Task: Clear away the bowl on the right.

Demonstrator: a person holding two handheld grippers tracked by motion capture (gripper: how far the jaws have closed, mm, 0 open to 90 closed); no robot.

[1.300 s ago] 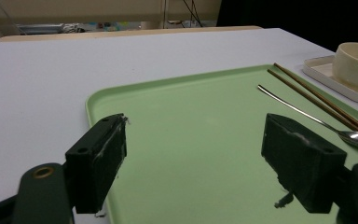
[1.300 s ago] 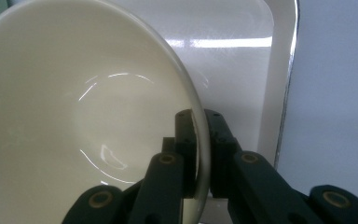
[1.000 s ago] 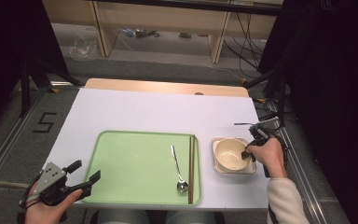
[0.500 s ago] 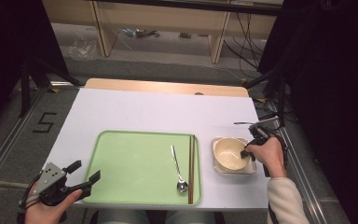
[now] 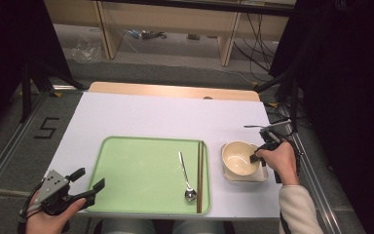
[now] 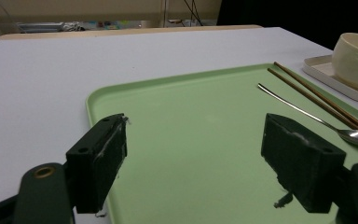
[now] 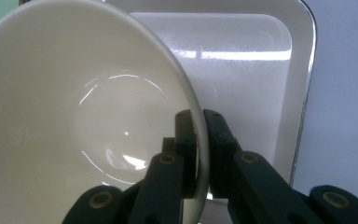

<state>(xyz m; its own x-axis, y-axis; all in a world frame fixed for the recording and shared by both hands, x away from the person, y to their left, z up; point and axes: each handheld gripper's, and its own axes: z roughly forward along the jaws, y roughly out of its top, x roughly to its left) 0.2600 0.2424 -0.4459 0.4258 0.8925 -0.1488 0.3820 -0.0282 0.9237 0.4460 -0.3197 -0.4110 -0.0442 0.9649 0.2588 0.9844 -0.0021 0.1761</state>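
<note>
A cream bowl (image 5: 238, 158) (image 7: 74, 121) sits over a white square plate (image 5: 262, 176) (image 7: 242, 70) to the right of the green tray (image 5: 136, 170). My right gripper (image 5: 256, 158) (image 7: 200, 140) is shut on the bowl's rim, one jaw inside and one outside. The bowl looks tilted above the plate. On the tray's right side lie a metal spoon (image 5: 185, 175) (image 6: 317, 116) and a pair of brown chopsticks (image 5: 200, 175) (image 6: 317, 98). My left gripper (image 5: 84, 183) (image 6: 193, 158) stands open at the tray's near left corner, nothing between its jaws.
The white table top (image 5: 165, 117) stretches beyond the tray, with a wooden strip (image 5: 175, 90) along its far edge. Cables and shelf legs stand on the floor behind. The table's right edge lies close to the white plate.
The bowl and my right gripper have shifted slightly, staying over the plate. My left gripper has stayed put.
</note>
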